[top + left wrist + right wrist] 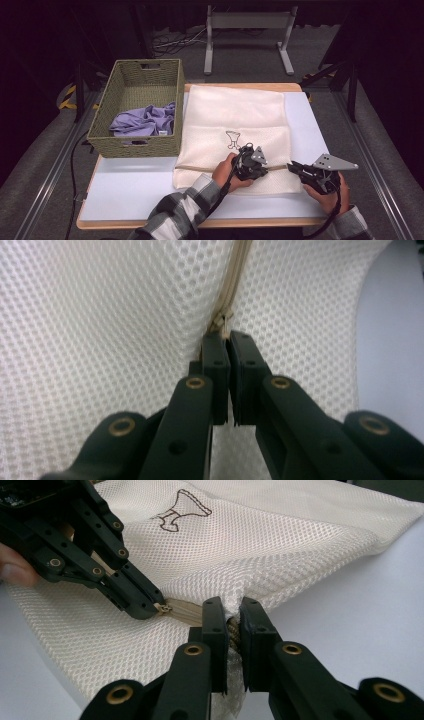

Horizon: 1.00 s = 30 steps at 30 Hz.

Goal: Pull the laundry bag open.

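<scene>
A cream mesh laundry bag (235,112) with a small dark logo (232,139) lies flat on the table. A tan zipper (200,169) runs across its near part. My left gripper (266,168) is shut on the zipper pull (222,322), seen close up between its jaws (229,342). Just to its right, my right gripper (291,167) is shut on the bag's edge at the zipper's end (231,611), where mesh bunches between its pads. In the right gripper view the left gripper (150,607) pinches the pull (164,608) a short way from my right jaws.
A woven olive basket (135,142) stands at the table's left and holds a crumpled purple cloth (145,120). The white table top (130,185) shows bare to the left of the hands and along the right edge (305,120). A metal stand (247,22) is on the floor beyond.
</scene>
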Motion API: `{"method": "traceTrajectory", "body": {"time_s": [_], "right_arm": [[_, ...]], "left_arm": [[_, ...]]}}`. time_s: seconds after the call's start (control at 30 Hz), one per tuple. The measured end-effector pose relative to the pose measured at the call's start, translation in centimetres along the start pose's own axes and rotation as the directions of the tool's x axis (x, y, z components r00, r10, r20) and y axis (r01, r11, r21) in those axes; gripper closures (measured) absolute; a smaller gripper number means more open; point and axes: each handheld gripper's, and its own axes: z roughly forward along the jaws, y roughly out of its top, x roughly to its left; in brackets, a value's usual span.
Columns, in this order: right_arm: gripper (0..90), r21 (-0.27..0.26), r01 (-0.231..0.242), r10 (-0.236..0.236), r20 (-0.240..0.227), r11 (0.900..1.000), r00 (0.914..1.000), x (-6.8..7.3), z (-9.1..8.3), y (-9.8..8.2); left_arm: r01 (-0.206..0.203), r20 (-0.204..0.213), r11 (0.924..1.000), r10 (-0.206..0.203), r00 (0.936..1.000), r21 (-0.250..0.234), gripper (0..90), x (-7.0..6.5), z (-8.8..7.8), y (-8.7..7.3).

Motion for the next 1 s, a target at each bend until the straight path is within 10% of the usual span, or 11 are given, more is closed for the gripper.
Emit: {"method": "traceTrajectory", "body": {"time_s": [1.0], "right_arm": [[83.3, 0.017, 0.009, -0.009, 0.045, 1.0, 0.999, 0.1, 0.1, -0.3]], "left_arm": [[0.013, -0.008, 0.9997, -0.013, 0.9999, 0.019, 87.2, 0.3, -3.4, -3.0]]}}
